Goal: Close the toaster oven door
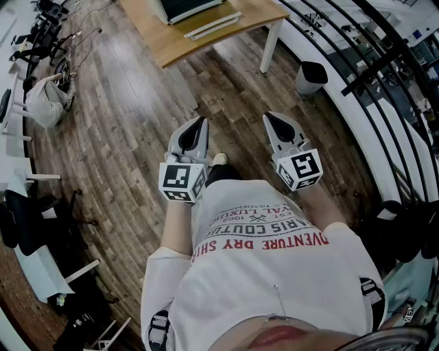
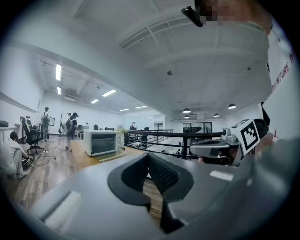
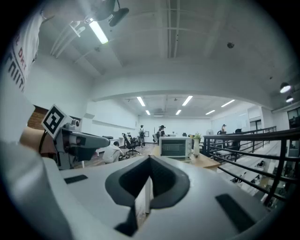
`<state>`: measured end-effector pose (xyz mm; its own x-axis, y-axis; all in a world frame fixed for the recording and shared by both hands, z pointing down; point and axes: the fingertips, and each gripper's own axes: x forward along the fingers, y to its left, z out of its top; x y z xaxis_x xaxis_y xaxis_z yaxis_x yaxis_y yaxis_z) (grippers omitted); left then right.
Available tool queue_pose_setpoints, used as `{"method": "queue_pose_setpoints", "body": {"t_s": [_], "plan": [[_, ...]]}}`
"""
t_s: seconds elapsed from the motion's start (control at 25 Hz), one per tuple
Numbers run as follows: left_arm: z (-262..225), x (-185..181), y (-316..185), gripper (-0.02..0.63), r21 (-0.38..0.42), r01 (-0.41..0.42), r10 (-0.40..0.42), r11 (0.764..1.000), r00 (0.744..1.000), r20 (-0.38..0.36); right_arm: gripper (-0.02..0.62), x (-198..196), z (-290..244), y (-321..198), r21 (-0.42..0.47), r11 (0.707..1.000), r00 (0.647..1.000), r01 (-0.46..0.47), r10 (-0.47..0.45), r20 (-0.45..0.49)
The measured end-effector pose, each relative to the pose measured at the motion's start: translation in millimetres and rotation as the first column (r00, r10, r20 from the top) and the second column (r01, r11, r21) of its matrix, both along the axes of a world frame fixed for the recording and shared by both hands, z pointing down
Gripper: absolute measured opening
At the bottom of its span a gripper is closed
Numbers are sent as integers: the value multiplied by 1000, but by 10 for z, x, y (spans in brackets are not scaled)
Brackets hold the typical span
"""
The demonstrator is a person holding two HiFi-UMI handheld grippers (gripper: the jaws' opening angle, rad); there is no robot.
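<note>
Far ahead on the wooden worktop (image 1: 180,42) stands the toaster oven (image 1: 186,7). Its door (image 1: 212,26) looks dropped open, lying flat toward the grippers with its long edge running side to side. The left gripper (image 1: 200,123) and right gripper (image 1: 269,118) hang side by side above the floor (image 1: 123,137), jaws clenched on nothing. Both are well apart from the oven. The left lines up with it more closely, so it seems better placed to lift the door's front edge.

Toaster oven (image 3: 175,146) on wooden table (image 1: 186,46)
</note>
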<state>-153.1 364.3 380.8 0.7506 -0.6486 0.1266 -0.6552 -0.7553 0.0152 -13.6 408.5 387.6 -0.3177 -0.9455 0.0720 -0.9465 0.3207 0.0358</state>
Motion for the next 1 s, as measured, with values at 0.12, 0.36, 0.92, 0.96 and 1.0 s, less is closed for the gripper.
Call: {"method": "queue_pose_setpoints", "body": {"t_s": [0.12,0.36,0.92,0.96,1.0], "plan": [[-7,0,23,12,4,3,-3,1000,1000,-3,-14,10,-25,0,5,1000,1000,4,-4,-2],[42,-58,56,12,-5,18,-18,1000,1000,-13,-14,-13,-1,33,0,1000,1000,1,-1,13],[142,-57,53,116,-48,64,-66,997,997,-40,-14,112,83,55,-8,999,997,-40,41,66],[169,-44,42,132,-55,67,-69,996,997,-31,-14,122,86,50,-8,999,997,-39,39,64],[190,-29,36,139,-63,69,-71,996,997,-26,-14,137,92,44,-11,999,997,-38,39,63]]}}
